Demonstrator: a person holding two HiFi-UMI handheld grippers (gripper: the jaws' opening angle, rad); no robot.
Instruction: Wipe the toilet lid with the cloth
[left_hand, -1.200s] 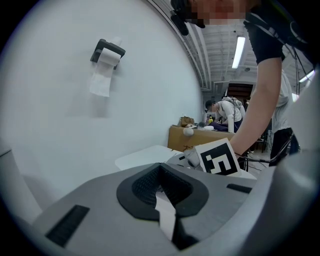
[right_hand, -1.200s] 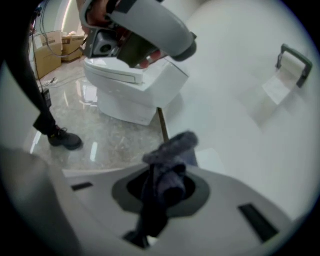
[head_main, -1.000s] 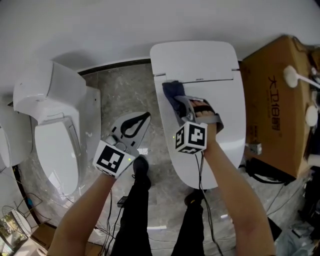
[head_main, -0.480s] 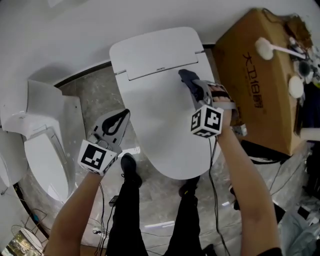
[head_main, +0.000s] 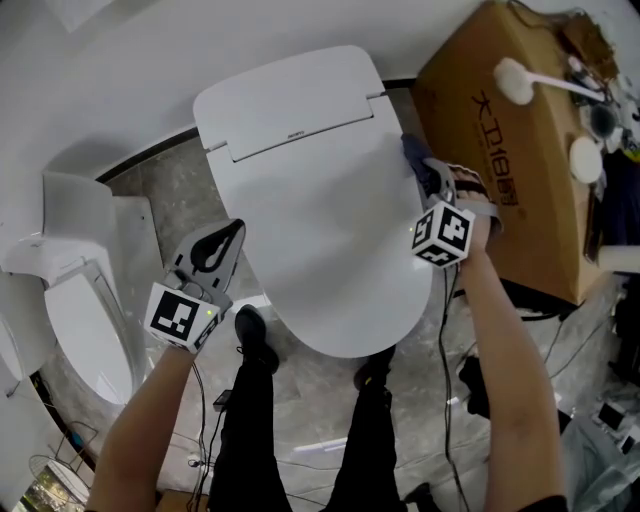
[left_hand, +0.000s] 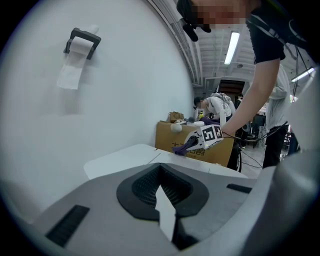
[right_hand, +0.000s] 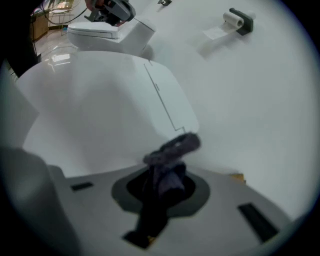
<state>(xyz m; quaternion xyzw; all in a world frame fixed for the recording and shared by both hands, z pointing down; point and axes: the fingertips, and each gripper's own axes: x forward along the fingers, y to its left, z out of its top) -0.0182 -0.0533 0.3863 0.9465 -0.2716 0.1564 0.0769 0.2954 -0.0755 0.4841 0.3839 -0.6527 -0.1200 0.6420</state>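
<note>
The white toilet lid (head_main: 310, 210) lies closed in the middle of the head view; it shows again in the right gripper view as the toilet lid (right_hand: 100, 105). My right gripper (head_main: 422, 168) is shut on a dark blue cloth (head_main: 412, 150) at the lid's far right edge, beside the cardboard box. In the right gripper view the cloth (right_hand: 167, 165) bunches between the jaws. My left gripper (head_main: 212, 248) hangs left of the lid over the floor, shut with nothing in it. The left gripper view shows its jaws closed, with my right gripper (left_hand: 192, 144) far off.
A large cardboard box (head_main: 500, 140) stands right of the toilet, with a white brush (head_main: 520, 78) on top. A second white toilet (head_main: 85, 300) sits at the left. The person's legs and shoes (head_main: 255, 340) stand before the bowl. A paper holder (left_hand: 80, 42) hangs on the wall.
My right gripper has carried the cloth from the lid's left side across to its right edge near the box. The left gripper has stayed beside the toilet.
</note>
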